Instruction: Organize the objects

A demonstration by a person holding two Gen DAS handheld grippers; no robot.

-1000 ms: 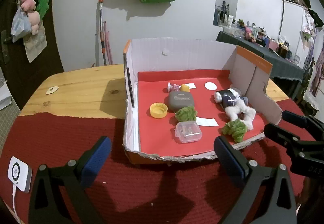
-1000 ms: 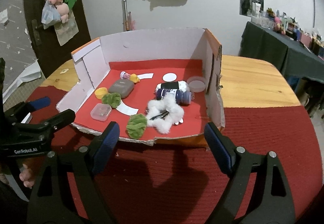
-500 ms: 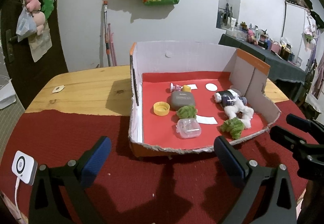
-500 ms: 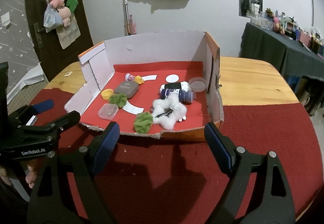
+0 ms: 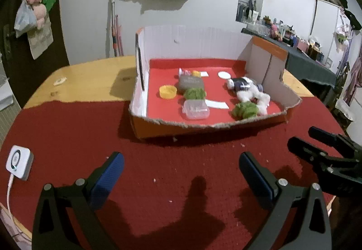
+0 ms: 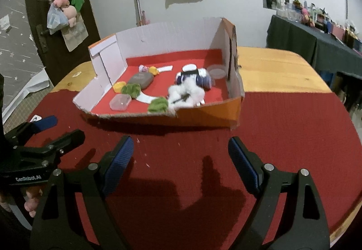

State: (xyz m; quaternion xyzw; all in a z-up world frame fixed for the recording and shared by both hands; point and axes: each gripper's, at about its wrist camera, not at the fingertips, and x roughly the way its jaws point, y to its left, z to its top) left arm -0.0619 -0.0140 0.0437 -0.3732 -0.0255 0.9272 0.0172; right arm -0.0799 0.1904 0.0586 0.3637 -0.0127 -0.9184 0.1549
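Nearest, the left gripper (image 5: 181, 173) and right gripper (image 6: 181, 159) hover over the red mat (image 5: 67, 128) on the bench, fingers spread wide and empty. Beyond them, well apart, the cardboard tray (image 5: 203, 129) holds everything: clear case (image 5: 196, 109), green tufts (image 5: 245, 109), white fluff (image 6: 187, 93). I judge the tray's torn front lip could catch a low-reaching finger and drag the light tray.

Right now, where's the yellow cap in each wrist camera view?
Left wrist: yellow cap lies left of centre, on the box's red floor, left of the grey case.
Right wrist: yellow cap lies upper left, near the box's left wall.
Shared landmark: the grey case beside it.
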